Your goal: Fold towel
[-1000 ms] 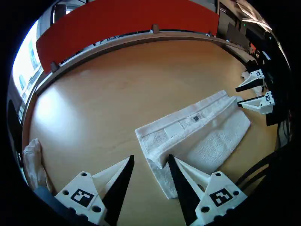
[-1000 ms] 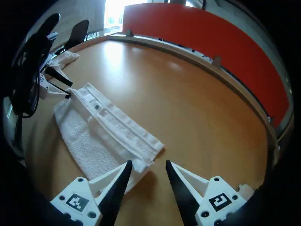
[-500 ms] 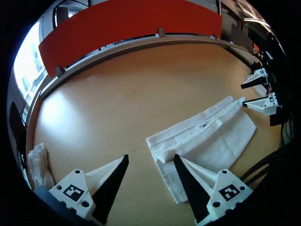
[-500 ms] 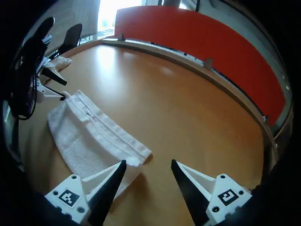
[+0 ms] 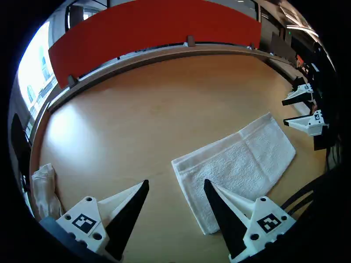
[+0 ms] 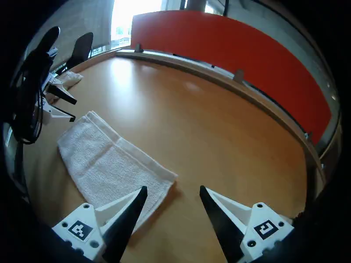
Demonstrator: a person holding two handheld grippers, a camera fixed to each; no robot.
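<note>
towel [image 5: 237, 166]: laid flat on tabletop [image 5: 131, 114], long axis run between both claws | left claw [image 5: 175, 181]: spread wide, nothing held, one short end at its right finger | right claw [image 6: 173, 188]: spread wide, empty, other end at its left finger

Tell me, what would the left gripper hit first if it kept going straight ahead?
Most likely the towel: its near corner lies just ahead of the left gripper. Depth is unclear, so it might touch bare table instead.
</note>
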